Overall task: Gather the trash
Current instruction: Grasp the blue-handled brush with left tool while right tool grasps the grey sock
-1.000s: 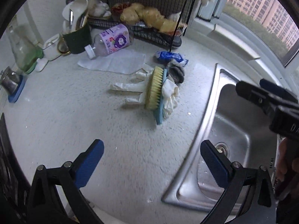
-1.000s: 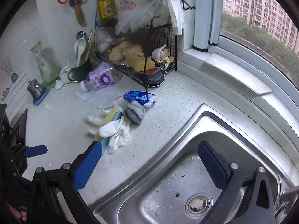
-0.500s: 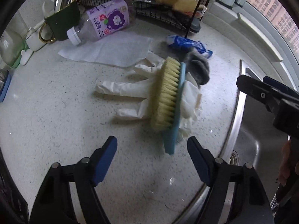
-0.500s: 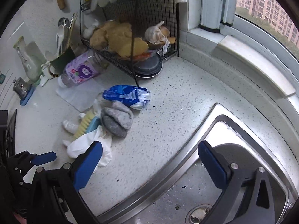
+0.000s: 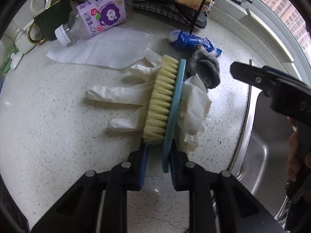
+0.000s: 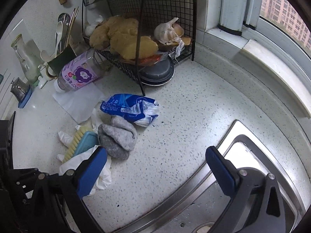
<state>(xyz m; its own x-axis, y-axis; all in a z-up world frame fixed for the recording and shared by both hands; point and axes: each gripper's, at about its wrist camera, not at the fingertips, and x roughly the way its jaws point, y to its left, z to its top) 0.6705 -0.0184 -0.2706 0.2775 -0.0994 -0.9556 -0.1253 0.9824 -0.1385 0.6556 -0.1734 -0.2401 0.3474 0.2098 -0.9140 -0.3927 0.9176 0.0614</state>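
Note:
A scrub brush [image 5: 165,97] with a blue back and pale bristles lies on its side over a white rubber glove [image 5: 120,95] on the speckled counter. My left gripper [image 5: 158,147] is closing on the brush's near end, one pad on the bristles and one on the blue back. Behind the brush lie a grey cloth [image 5: 208,69] and a crumpled blue wrapper [image 5: 192,40]. My right gripper [image 6: 156,153] hovers wide open, jaws closing slightly, over bare counter, with the grey cloth [image 6: 118,137] and the blue wrapper [image 6: 130,108] just beyond its left finger.
A purple-labelled plastic bottle [image 5: 97,19] lies on a paper towel [image 5: 105,48] beside a green mug [image 5: 52,21]. A black wire rack [image 6: 155,9] with ginger and garlic stands at the back. The steel sink [image 6: 243,141] lies to the right. A person's hand [image 5: 295,155] holds the right gripper.
My left gripper came down to the brush and its jaws closed from wide apart onto the near end. My right gripper moved from over the sink toward the counter's trash.

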